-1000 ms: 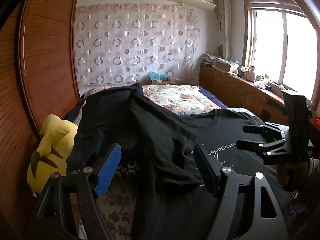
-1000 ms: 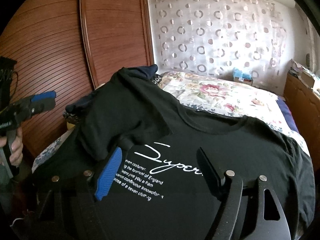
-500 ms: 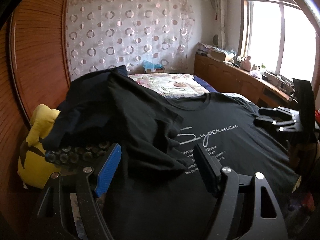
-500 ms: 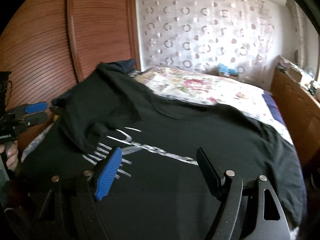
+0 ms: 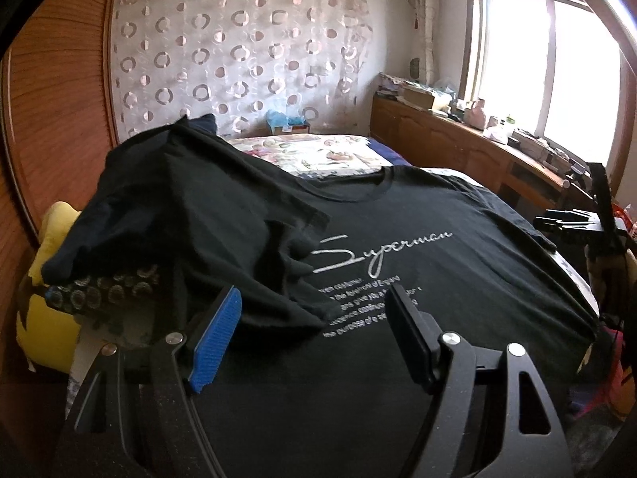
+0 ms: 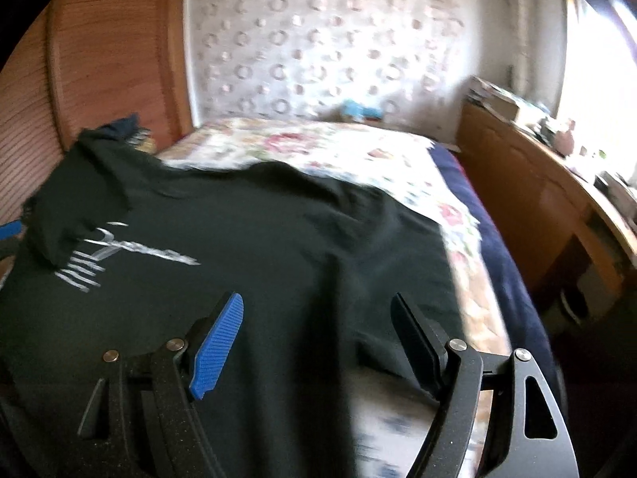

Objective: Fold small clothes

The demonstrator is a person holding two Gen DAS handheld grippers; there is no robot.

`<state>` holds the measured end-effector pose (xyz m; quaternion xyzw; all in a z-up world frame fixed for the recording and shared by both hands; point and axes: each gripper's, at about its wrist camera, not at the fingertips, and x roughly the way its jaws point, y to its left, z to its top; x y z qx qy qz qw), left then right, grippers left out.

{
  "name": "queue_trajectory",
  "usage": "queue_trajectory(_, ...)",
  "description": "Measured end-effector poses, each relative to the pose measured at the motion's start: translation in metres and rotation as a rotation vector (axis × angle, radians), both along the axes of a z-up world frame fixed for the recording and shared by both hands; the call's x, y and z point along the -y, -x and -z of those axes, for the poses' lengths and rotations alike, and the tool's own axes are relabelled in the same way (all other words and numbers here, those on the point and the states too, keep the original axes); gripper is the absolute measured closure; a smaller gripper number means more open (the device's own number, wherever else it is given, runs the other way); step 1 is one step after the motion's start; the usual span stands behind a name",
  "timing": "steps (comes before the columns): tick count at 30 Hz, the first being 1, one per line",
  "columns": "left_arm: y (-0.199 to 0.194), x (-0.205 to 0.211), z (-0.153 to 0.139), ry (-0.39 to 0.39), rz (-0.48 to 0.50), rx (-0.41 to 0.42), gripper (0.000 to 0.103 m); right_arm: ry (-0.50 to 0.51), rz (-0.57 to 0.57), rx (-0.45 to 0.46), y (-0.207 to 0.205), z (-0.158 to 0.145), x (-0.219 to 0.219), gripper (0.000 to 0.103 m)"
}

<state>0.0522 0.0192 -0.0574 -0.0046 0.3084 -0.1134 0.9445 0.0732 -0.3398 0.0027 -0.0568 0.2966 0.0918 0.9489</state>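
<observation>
The floral bed (image 5: 318, 151) carries your work: the black T-shirt (image 5: 418, 279) lies print-up across its near end, collar toward twelve o'clock, one side already flopped over at ten o'clock. It will handle soft, light and limp, so pinch a hem or sleeve edge, not mid-cloth. The right sleeve (image 6: 382, 207) seems to lie at one o'clock, though that view is blurred. Your left gripper (image 5: 314, 334) and right gripper (image 6: 318, 338) both gape wide, holding nothing.
</observation>
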Motion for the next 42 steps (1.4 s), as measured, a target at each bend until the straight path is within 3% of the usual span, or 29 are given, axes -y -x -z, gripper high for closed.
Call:
queue_trajectory(8, -0.001, 0.018, 0.010, 0.005, 0.029, -0.027, 0.028, -0.028, 0.113, -0.089, 0.007, 0.008, 0.048, 0.036)
queue_trajectory(15, -0.001, 0.028, 0.020, 0.000, 0.043, -0.058, 0.028, -0.078, 0.103, -0.146, 0.016, 0.002, 0.047, 0.046)
queue_trajectory(22, -0.002, 0.030, 0.026, -0.007, 0.038, -0.077, 0.028, -0.087, 0.099, -0.163, -0.009, -0.005, 0.060, 0.052)
queue_trajectory(32, -0.004, 0.031, 0.027, -0.022, 0.032, -0.070, 0.028, 0.016, 0.103, -0.139, -0.013, -0.001, 0.047, 0.074)
queue_trajectory(34, -0.004, 0.031, 0.028, -0.023, 0.029, -0.068, 0.028, 0.045, 0.105, -0.134, -0.013, -0.001, 0.046, 0.090)
queue_trajectory(42, -0.004, 0.030, 0.030, -0.019, 0.021, -0.069, 0.028, 0.101, 0.088, -0.111, -0.014, -0.006, 0.038, 0.098)
